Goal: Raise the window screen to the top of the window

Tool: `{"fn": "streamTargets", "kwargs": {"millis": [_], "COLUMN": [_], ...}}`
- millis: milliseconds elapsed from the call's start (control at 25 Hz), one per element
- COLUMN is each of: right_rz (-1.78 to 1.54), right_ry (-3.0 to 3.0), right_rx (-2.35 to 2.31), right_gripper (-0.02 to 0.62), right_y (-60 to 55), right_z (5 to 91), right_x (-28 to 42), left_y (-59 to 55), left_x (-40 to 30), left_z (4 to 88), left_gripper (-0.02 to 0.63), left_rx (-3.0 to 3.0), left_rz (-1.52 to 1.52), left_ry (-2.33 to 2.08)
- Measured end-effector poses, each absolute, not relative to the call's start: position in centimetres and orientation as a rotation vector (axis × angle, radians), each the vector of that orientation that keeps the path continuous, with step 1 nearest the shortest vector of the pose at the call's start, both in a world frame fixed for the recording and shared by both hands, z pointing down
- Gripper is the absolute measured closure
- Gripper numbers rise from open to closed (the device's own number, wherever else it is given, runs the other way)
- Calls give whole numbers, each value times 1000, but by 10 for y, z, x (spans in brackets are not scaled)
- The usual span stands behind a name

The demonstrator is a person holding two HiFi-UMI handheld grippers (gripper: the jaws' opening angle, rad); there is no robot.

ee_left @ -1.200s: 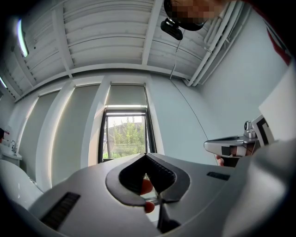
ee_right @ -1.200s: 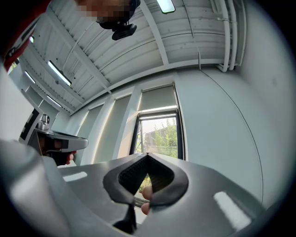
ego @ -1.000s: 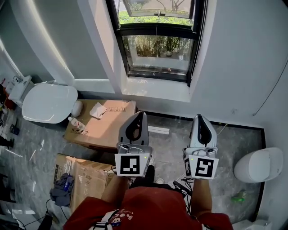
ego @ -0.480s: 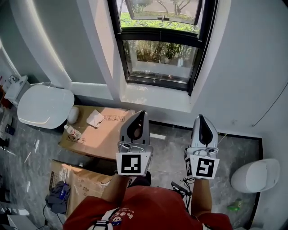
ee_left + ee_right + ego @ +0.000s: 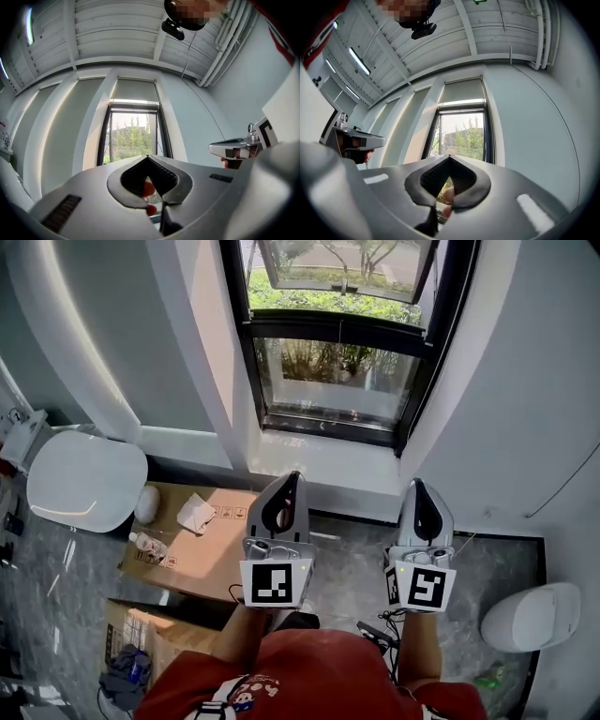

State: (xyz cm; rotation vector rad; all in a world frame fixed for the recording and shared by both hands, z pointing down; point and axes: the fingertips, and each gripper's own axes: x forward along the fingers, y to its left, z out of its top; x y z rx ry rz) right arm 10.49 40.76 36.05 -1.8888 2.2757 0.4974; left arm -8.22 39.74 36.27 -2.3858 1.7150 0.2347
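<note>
now both hand-held grippers (image 5: 283, 491) sit nearer the window (image 5: 339, 371).

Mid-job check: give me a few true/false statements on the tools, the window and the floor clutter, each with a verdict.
1. The left tool and the right tool are both shut with nothing in them. True.
2. The left tool touches the window. False: it is held short of the window, apart from it.
3. A cardboard box lies on the floor on the person's left. True.
4. A white toilet stands right below the window. False: the white toilet is far to the left, beyond the box.
</note>
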Motion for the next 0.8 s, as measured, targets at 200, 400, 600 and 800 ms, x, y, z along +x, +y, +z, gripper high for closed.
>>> {"fn": "streamTargets", "kwargs": {"millis": [200,400,600,800], "right_rz": [496,496,481,473], "right_ry": [2274,2256,2234,2228], "right_rx": [-1925,-1954,-1981,-1984], "right_gripper": [586,586,586,586], "right_y": [365,337,321,303], "right_z": [363,367,376,381], "right_x": [89,76,72,73], "left_y": [354,322,304,285], "left_x": [-99,-114,-122,-122], "left_z": [367,373,380,384], "left_gripper": [600,600,600,600], "left_rx": [-2418,-2433,-2446,-2444], "left_rz": [240,234,238,226], "left_ry": [1709,1698,1690,1681]}}
